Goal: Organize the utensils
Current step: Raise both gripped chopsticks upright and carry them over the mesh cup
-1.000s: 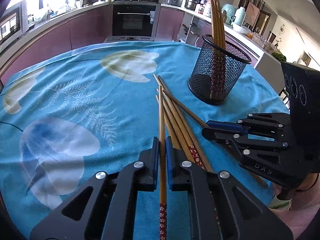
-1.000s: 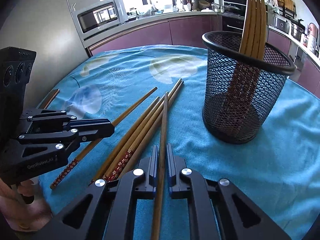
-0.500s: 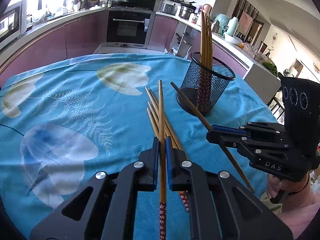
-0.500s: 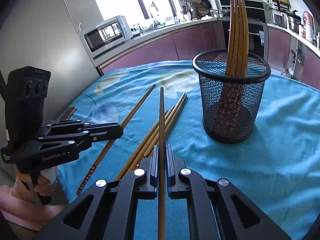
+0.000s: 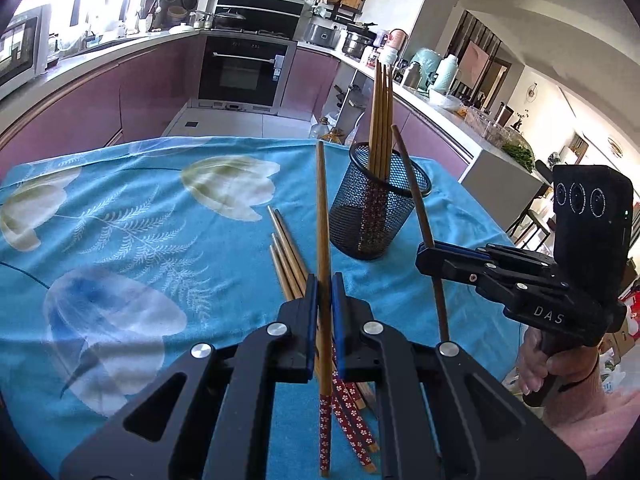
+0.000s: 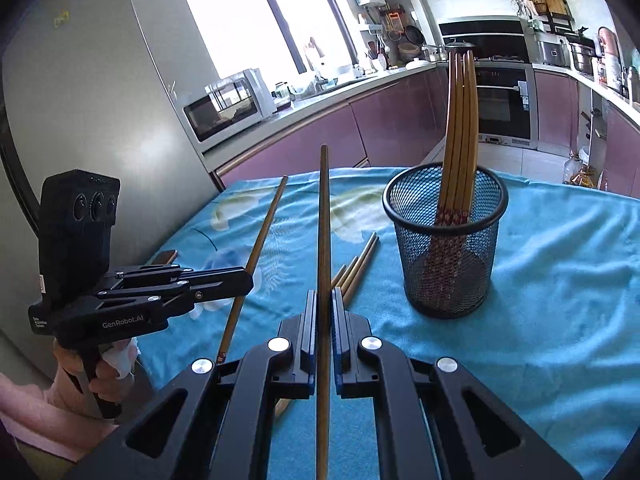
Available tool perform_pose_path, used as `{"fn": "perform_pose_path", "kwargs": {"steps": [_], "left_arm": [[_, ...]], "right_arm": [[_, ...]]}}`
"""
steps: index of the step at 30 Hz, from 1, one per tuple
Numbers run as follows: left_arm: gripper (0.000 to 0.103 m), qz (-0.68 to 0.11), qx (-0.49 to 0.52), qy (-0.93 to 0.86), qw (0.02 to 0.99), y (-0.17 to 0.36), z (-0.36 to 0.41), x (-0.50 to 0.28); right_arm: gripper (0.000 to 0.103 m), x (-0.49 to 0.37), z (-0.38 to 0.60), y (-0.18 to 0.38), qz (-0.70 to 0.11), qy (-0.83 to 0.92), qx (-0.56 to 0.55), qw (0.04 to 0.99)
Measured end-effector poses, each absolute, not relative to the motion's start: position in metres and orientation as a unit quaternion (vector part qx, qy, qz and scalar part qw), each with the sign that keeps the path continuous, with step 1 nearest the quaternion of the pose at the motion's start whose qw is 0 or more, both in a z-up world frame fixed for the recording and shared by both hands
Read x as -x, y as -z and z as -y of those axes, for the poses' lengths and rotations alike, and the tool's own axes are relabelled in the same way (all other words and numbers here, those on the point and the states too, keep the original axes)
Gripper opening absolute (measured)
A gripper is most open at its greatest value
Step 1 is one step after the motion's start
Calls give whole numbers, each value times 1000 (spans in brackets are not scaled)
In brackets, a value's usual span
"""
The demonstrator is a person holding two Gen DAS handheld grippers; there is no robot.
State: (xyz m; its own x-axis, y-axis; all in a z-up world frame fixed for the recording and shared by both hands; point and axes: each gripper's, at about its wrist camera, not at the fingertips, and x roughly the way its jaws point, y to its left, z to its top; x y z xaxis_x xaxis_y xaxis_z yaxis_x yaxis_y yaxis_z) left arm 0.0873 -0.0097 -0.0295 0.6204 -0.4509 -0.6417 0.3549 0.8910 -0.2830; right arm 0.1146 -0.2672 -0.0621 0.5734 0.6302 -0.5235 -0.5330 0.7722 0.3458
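Your left gripper (image 5: 324, 296) is clamping one chopstick (image 5: 322, 220), its long axis running forward, the mesh cup (image 5: 378, 216) sitting ahead and to its right. Your right gripper (image 6: 324, 312) is clamping another chopstick (image 6: 323, 224), nearer that cup. Spare chopsticks (image 5: 286, 252) are lying on the blue tablecloth (image 5: 120, 216) in a kitchen.

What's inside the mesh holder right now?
Four wooden chopsticks stand in the black mesh holder, patterned red ends down and tips leaning on its rim. The mesh blurs its floor, so small items there can't be ruled out.
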Motion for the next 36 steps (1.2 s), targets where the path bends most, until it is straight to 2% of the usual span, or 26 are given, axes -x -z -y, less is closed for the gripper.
{"fn": "perform_pose_path", "kwargs": {"steps": [36], "left_arm": [[8,-300,72,272,911,-41,26,-79]], "right_arm": [[6,-113,312,1,-236,-314,-90,915]]}}
